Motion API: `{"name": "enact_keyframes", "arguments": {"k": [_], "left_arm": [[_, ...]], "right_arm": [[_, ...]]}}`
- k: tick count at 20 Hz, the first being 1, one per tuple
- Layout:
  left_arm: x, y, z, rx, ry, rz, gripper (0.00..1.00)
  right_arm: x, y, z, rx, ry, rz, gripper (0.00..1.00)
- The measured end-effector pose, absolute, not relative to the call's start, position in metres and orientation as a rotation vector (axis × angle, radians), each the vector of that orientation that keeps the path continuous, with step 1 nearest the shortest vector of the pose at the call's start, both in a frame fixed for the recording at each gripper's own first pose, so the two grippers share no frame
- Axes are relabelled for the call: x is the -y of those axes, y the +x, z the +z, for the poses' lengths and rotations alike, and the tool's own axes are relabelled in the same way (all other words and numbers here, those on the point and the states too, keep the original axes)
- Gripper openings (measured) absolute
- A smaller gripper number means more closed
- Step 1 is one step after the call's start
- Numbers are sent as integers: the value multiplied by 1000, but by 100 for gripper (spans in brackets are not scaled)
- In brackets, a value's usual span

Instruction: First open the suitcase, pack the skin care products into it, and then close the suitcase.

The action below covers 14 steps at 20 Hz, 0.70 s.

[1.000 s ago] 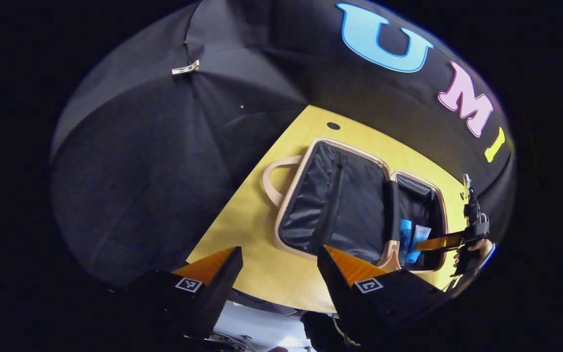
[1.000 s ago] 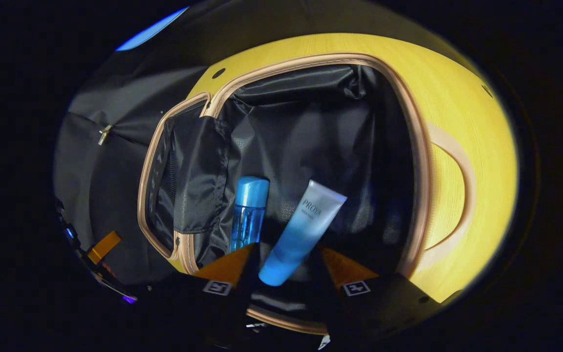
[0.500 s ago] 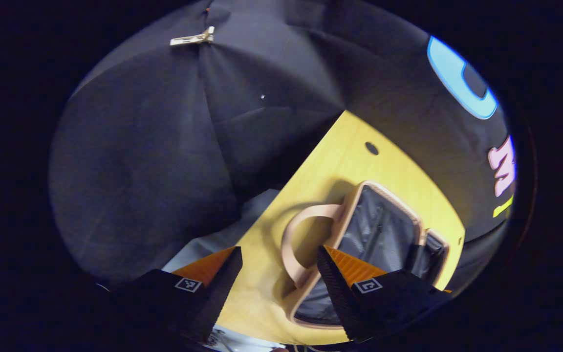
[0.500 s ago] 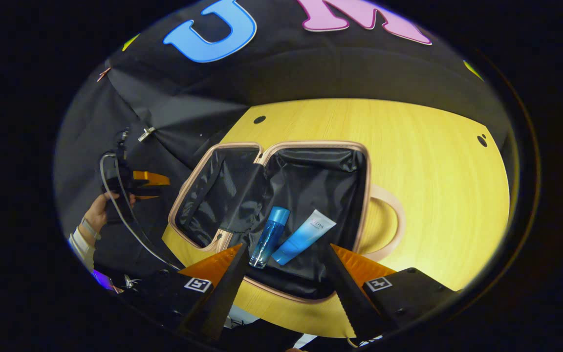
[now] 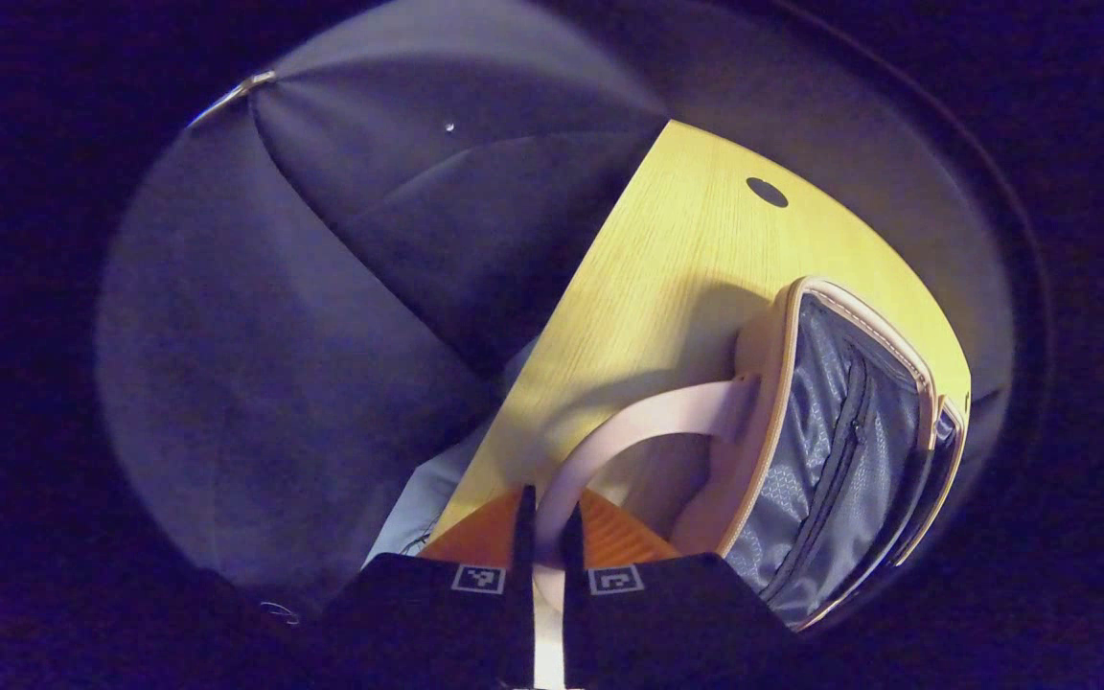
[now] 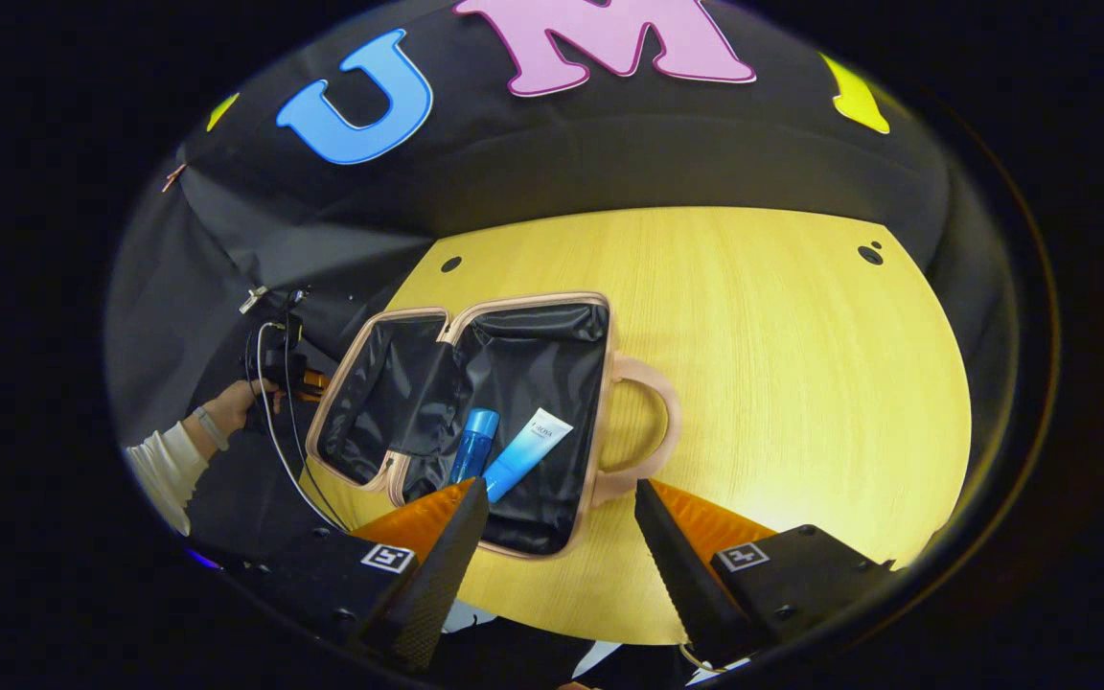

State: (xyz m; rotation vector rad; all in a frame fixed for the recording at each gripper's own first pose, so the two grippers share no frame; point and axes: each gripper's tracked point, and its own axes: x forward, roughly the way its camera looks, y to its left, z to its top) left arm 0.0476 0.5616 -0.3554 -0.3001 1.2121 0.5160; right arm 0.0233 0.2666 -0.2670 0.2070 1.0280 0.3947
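The pink suitcase [image 6: 602, 383] lies open on the yellow table, showing its black lining. A blue bottle [image 6: 475, 443] and a blue-white tube [image 6: 530, 448] lie side by side in the right half. My right gripper [image 6: 560, 498] hangs open above the case's near edge, holding nothing. In the left gripper view, my left gripper [image 5: 545, 510] is shut on the pink handle [image 5: 653, 420] of the lid half [image 5: 830, 431], whose grey lining and zip face me. The right gripper view also shows the left gripper [image 6: 286, 376], held by a hand, at the case's left side.
The table [image 6: 782, 364] stretches bare to the right of the case, with small round holes [image 6: 869, 254] near its far corners. Its left edge [image 5: 552, 316] runs close to the lid. Black cloth walls surround it. A white sleeve [image 6: 164, 470] shows at the left.
My left gripper moved in to the lid's handle and shut on it. My right gripper drew up and back from the tube in the case, staying open.
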Motion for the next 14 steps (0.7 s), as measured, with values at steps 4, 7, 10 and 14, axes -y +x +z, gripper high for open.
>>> {"name": "enact_keyframes", "arguments": {"k": [4,7,10,14], "left_arm": [[-545,61,-321,-1149,-285,453,10],[-521,75,-252,-1024,-249,392,8],[-465,83,-158,-868,-246,327,6],[-345,103,-71,-739,-235,189,6]], "right_arm": [[-265,23,-255,-990,202,406,97],[-261,19,-232,-928,201,455,98],[-243,15,-211,-871,193,523,98],[-187,10,-175,-781,177,561,98]]}}
